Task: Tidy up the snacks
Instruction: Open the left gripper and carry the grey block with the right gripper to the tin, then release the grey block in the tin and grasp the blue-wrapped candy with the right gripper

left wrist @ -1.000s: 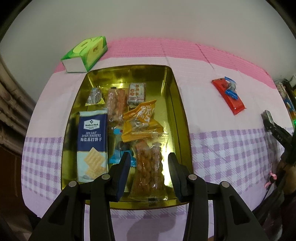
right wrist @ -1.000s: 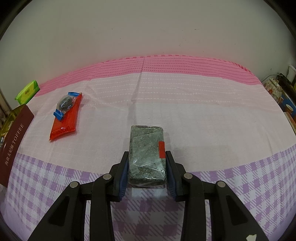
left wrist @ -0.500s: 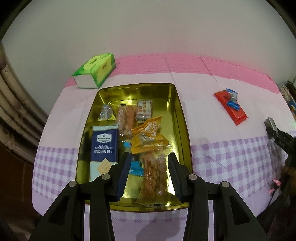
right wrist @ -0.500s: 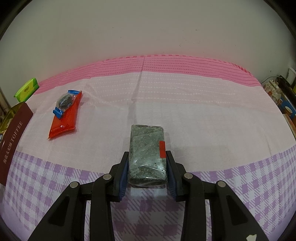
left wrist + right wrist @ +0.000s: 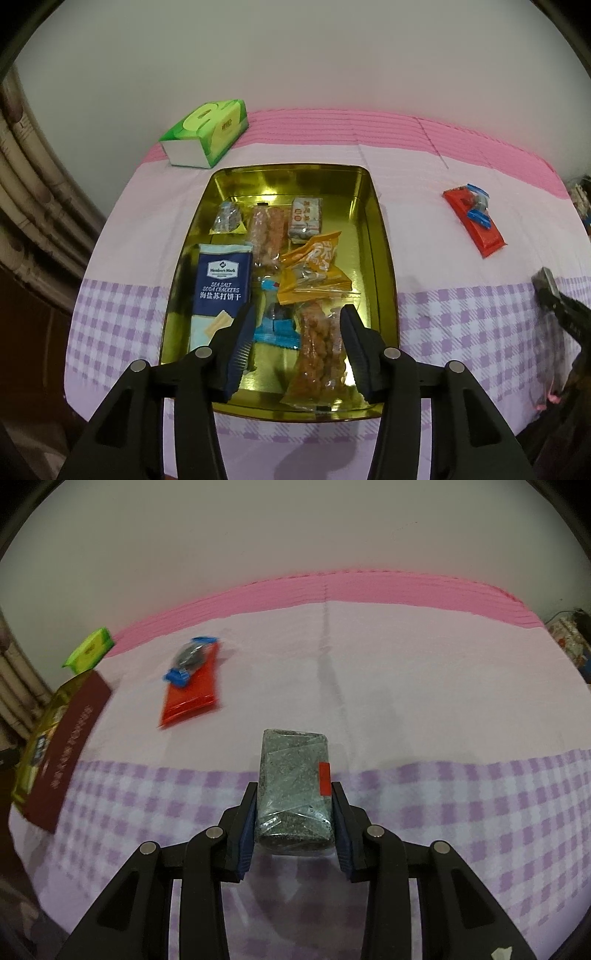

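Snacks mostly lie in the gold tin (image 5: 384,236); your right gripper (image 5: 293,821) is clamped on a grey block (image 5: 293,790) held above the checked cloth (image 5: 461,805), with the tin off to its left. Carry it level and set it on the tin's bare far end rather than onto the piled packets. Your left gripper (image 5: 297,349) hangs over the tin, its jaws have just been opening and grip nothing, though a nut packet (image 5: 319,354) lies below them. A red packet (image 5: 476,221) waits on the cloth. A tissue box (image 5: 207,138) sits by the plain wall.
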`<state>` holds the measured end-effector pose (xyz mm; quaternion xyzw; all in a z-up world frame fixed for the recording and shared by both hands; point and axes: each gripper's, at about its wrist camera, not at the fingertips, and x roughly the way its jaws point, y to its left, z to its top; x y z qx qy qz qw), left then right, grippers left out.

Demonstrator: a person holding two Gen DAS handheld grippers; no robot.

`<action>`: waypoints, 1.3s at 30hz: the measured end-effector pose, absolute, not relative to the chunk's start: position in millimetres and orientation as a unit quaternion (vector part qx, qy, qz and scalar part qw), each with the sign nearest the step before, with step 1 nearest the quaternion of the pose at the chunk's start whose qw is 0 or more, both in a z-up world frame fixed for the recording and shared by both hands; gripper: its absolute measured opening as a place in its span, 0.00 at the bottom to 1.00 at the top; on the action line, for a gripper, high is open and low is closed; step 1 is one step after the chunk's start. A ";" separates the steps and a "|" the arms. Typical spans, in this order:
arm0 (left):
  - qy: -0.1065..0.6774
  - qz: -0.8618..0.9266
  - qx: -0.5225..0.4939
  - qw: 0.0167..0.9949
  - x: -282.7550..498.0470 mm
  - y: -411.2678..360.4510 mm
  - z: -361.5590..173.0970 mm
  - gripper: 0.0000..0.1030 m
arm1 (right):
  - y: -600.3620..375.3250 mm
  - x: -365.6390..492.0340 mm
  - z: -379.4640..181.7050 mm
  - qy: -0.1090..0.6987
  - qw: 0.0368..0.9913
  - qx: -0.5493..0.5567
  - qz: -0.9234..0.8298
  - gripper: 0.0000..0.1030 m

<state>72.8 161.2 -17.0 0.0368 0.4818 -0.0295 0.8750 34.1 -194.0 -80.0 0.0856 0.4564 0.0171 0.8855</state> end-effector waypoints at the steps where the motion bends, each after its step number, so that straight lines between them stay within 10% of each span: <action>1: 0.482 -0.027 0.037 0.875 73.0 161.6 -17.1 0.48 | -190.6 32.4 -78.9 0.457 0.885 0.089 0.024 0.33; 21: 0.452 0.084 -0.009 0.888 74.6 206.2 -2.2 0.59 | -7.4 87.6 6.1 0.422 0.867 0.078 0.255 0.33; 39: 0.424 0.109 0.012 0.899 72.7 204.0 5.7 0.70 | 81.7 175.4 -34.3 0.445 0.859 0.044 0.251 0.36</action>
